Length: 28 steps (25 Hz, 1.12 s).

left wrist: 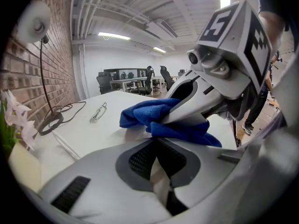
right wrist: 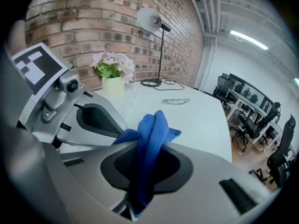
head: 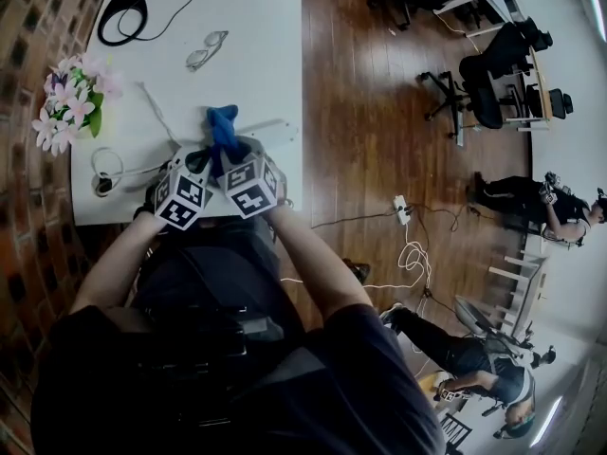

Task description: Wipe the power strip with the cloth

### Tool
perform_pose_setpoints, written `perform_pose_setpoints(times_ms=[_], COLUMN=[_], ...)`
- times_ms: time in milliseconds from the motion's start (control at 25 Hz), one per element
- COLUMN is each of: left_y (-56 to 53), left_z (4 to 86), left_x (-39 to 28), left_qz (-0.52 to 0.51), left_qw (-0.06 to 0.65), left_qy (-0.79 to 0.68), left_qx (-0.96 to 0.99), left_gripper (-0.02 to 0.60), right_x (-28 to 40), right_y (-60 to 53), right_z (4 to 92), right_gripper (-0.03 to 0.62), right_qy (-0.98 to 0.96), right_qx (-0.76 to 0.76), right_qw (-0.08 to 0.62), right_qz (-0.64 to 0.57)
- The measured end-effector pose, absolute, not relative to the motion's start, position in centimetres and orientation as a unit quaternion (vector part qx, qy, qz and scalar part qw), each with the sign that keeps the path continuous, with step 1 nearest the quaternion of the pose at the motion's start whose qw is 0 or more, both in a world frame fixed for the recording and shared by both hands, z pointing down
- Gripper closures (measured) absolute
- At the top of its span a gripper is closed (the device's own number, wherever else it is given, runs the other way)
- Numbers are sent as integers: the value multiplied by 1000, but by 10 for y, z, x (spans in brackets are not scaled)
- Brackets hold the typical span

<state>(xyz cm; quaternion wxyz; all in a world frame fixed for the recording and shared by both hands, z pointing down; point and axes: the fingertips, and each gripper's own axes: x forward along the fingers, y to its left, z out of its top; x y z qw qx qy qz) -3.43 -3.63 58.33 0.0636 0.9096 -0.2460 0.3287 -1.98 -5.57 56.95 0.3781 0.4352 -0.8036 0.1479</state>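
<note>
Wiping looks to be in hand: the right gripper clamps the crumpled blue cloth against the long white power strip, which lies by the white table's near right corner. The left gripper, jaws closed, sits just beside it. Next, the cloth probably needs drawing along the strip towards the right edge.

The cloth is deep blue on a plain white table, and the power strip is white too. At the cloth's nine o'clock, the flowers are pink and white (their pot is cream). The brick wall is red-brown with pale mortar lines. At three o'clock, the floor is dark brown planks. The left gripper and right gripper are pale grey, and their cubes bear black-and-white square markers.
</note>
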Motion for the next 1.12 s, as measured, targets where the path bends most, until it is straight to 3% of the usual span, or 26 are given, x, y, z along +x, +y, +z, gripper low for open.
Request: perform_pose_setpoints(times_ms=[600, 800, 1000, 1120], left_y=[-36, -37, -38, -38], left_z=[583, 583, 585, 582], left_x=[-35, -32, -34, -33], left_qz=[339, 352, 369, 368], left_qw=[63, 38, 87, 71], left_qy=[-243, -235, -216, -219], left_qx=[907, 905, 900, 901], left_gripper=[569, 569, 571, 569], right_x=[-27, -20, 7, 30], right_y=[-34, -1, 8, 9], right_z=[561, 549, 535, 530], right_gripper=[542, 539, 536, 536], right_qy=[-824, -831, -819, -808], right_qx=[388, 403, 440, 465], right_qw=[359, 298, 239, 209], right_qz=[204, 243, 280, 296])
